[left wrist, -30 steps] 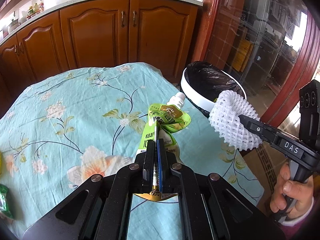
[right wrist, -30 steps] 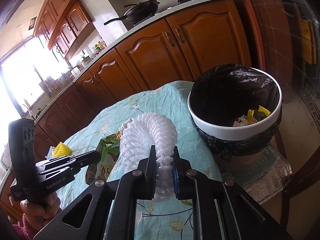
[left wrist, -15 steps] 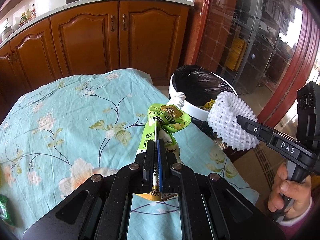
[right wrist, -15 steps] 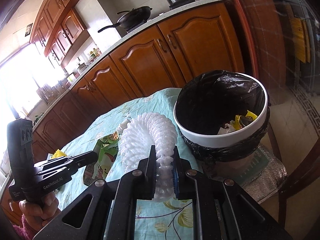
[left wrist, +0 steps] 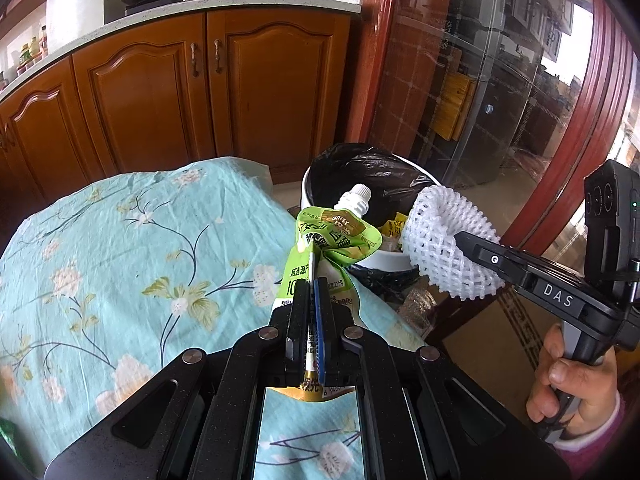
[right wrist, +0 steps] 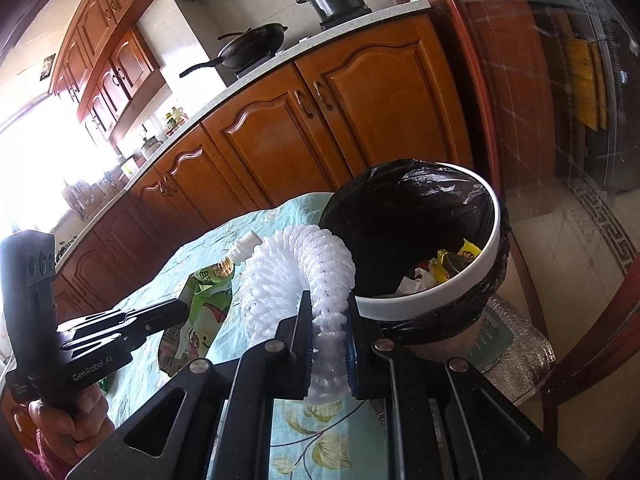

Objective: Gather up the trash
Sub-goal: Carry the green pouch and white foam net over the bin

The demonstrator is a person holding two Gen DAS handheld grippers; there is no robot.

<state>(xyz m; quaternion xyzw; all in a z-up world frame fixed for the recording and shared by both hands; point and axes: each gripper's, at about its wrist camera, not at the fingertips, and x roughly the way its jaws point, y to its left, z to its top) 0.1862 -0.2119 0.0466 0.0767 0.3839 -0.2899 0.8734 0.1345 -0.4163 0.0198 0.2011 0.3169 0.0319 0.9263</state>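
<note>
From your left wrist camera, your left hand-held gripper [left wrist: 313,300] is clamped flat on a crumpled green drink pouch with a white screw spout [left wrist: 332,252], its two fingers pressed together on the foil. The pouch sticks up past the fingertips, over the edge of the tabletop covered with a light blue flowered cloth [left wrist: 120,264], and its spout points toward the white round trash bin lined with a black plastic bag [left wrist: 360,172]. To the right, your right hand-held gripper [left wrist: 460,240] carries a white foam fruit net [left wrist: 448,248] at the bin's near rim, and your right hand [left wrist: 572,388] grips the handle.

From your right wrist camera, the right hand-held gripper [right wrist: 330,312] has its fingers nearly together, squeezing one side of the white foam fruit net [right wrist: 296,276], which curls up in a ring above them. The trash bin [right wrist: 440,292] stands just beyond, beside the tabletop [right wrist: 256,220], with yellow and white wrappers [right wrist: 444,268] lying in it. At left, your left hand-held gripper [right wrist: 180,312] holds the green pouch [right wrist: 200,312] over the cloth.
</note>
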